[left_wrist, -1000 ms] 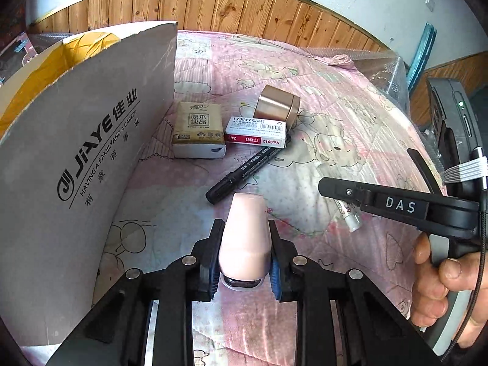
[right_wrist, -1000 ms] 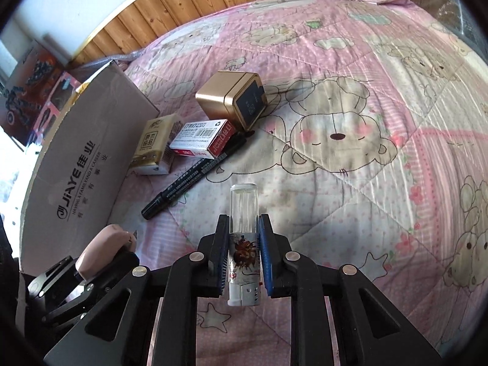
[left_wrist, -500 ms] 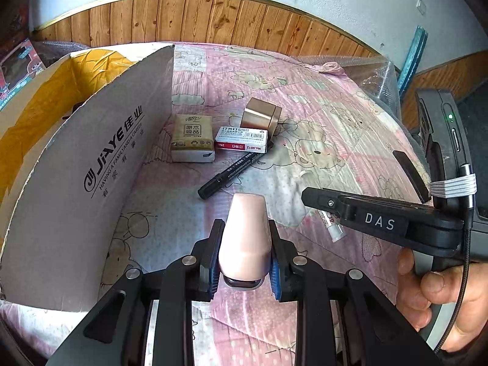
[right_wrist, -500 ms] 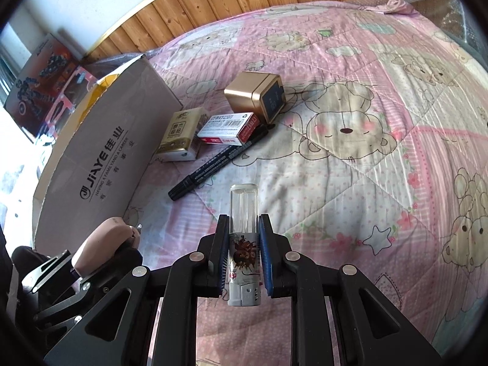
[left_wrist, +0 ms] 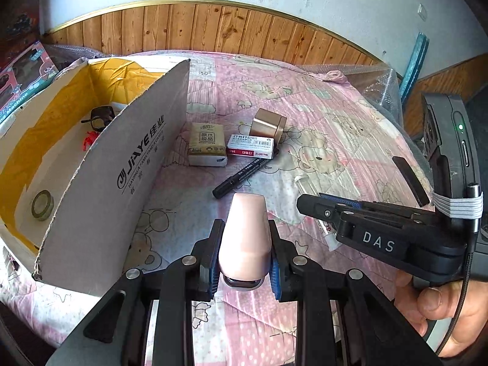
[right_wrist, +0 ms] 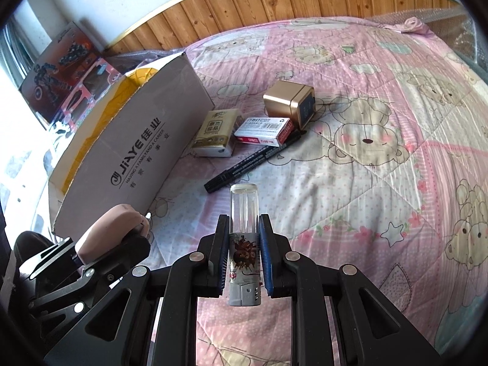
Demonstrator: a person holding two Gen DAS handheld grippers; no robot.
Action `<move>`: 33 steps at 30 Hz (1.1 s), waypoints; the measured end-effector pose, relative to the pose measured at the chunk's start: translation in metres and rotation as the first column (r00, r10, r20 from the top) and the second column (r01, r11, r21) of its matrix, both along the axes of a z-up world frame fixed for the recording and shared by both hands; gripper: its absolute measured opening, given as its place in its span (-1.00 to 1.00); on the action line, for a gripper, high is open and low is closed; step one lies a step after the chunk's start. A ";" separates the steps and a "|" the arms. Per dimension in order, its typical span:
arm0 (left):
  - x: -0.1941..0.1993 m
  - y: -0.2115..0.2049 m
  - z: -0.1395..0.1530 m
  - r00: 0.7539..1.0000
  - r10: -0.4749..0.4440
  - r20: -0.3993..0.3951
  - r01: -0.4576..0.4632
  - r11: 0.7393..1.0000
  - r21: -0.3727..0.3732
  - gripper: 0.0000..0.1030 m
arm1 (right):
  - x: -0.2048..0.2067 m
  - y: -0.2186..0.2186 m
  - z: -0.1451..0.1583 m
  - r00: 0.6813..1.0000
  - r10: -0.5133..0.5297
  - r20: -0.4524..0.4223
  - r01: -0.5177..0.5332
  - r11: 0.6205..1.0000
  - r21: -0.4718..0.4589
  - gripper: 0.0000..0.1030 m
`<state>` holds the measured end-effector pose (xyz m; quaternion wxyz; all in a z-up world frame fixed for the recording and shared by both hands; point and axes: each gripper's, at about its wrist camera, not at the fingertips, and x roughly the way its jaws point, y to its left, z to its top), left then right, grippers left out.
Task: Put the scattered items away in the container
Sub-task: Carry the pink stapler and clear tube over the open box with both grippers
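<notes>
Both our grippers carry items beside the cardboard box (left_wrist: 100, 164).

Our left gripper (left_wrist: 244, 256) pinches a pink case (left_wrist: 245, 238); our right gripper (right_wrist: 243, 253) pinches a clear lighter (right_wrist: 244, 244). Ahead of the fingers lie a marker (right_wrist: 253, 163), tissue pack (right_wrist: 216, 132), staples box (right_wrist: 263, 128) and gold tin (right_wrist: 289, 102).

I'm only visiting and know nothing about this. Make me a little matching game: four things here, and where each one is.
Things:
1. pink bottle
2. lighter
3. tape roll
4. black marker

Places:
A. inside the cardboard box
B. lying on the quilt
C. in the left hand-held gripper
D. in the right hand-held gripper

Pairs: 1-C, 2-D, 3-A, 4-B
</notes>
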<state>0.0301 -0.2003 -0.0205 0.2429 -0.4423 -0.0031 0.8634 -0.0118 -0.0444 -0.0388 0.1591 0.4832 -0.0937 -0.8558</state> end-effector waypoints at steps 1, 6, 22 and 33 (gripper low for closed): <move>0.001 -0.002 0.002 1.000 0.006 -0.001 -0.006 1.000 0.001 -0.48 | 0.001 -0.002 0.001 1.000 0.004 -0.004 -0.004 1.000 0.002 -0.62; 0.003 -0.013 0.013 1.000 0.029 -0.008 -0.029 1.000 0.010 -0.48 | 0.009 -0.011 0.008 0.999 0.031 -0.023 -0.031 0.999 0.012 -0.62; 0.013 -0.050 0.040 0.997 0.073 -0.025 -0.072 0.996 0.047 -0.48 | 0.045 -0.064 0.045 0.983 0.145 -0.116 -0.140 0.989 0.048 -0.62; 0.015 -0.086 0.064 0.992 0.122 -0.044 -0.116 0.987 0.114 -0.48 | 0.056 -0.096 0.079 0.961 0.210 -0.180 -0.201 0.977 0.071 -0.62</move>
